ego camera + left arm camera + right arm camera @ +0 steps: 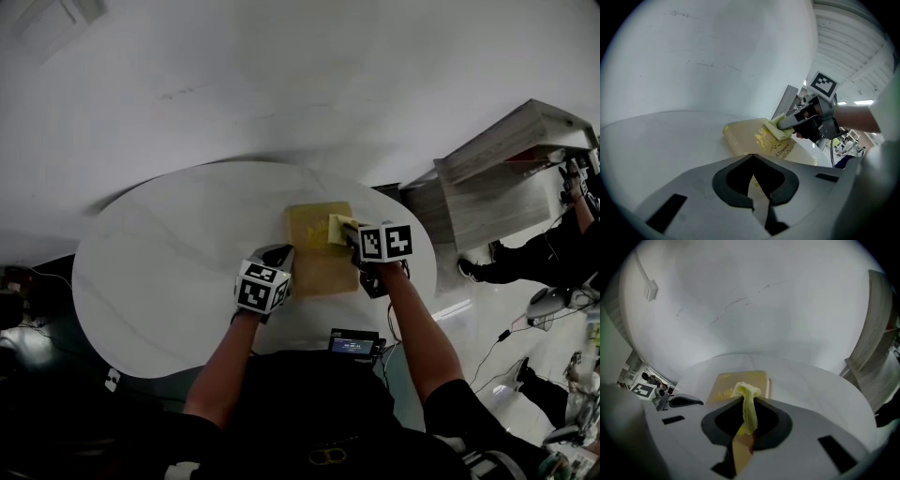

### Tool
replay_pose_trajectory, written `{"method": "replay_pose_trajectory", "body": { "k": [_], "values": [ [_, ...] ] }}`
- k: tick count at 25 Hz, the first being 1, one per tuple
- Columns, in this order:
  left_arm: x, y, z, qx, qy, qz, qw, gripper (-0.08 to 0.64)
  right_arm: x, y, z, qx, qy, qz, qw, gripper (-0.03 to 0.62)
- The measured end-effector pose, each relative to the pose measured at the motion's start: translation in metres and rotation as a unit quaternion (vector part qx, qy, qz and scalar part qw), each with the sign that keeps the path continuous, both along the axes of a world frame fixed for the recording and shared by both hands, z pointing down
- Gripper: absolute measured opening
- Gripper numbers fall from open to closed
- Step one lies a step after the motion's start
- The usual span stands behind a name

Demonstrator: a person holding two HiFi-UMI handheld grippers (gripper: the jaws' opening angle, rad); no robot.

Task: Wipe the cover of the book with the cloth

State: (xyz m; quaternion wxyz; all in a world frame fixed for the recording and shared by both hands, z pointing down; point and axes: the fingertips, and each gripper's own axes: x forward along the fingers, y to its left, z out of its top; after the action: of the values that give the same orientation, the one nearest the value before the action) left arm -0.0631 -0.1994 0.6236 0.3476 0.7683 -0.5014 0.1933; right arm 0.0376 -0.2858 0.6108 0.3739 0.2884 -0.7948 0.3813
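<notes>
— Grey left gripper (280, 252), jaws together, sits at the near left corner of the book (315, 269), toward the right edge of the table (159, 272). Beyond?
— Right gripper (349, 236), clamped on the yellow cloth (337, 225), on the cover. A hard stroke could slide the book or tug the cloth free.

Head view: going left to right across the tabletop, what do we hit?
left gripper → book → right gripper. The cloth, held in the right gripper's fingers, lies over the book's right part, so it is left out of the order.
</notes>
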Motion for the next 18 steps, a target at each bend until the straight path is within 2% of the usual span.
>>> {"method": "replay_pose_trajectory", "body": {
  "k": [9,18],
  "values": [
    [-0.001,0.000,0.000,-0.001,0.002,0.000,1.0000,0.005,0.030,-0.006,0.000,0.003,0.009,0.027,1.000,0.087],
    [0.000,0.000,0.001,-0.001,0.002,-0.002,1.0000,0.005,0.034,-0.007,0.000,0.005,0.013,0.030,0.999,0.087]
  ]
}}
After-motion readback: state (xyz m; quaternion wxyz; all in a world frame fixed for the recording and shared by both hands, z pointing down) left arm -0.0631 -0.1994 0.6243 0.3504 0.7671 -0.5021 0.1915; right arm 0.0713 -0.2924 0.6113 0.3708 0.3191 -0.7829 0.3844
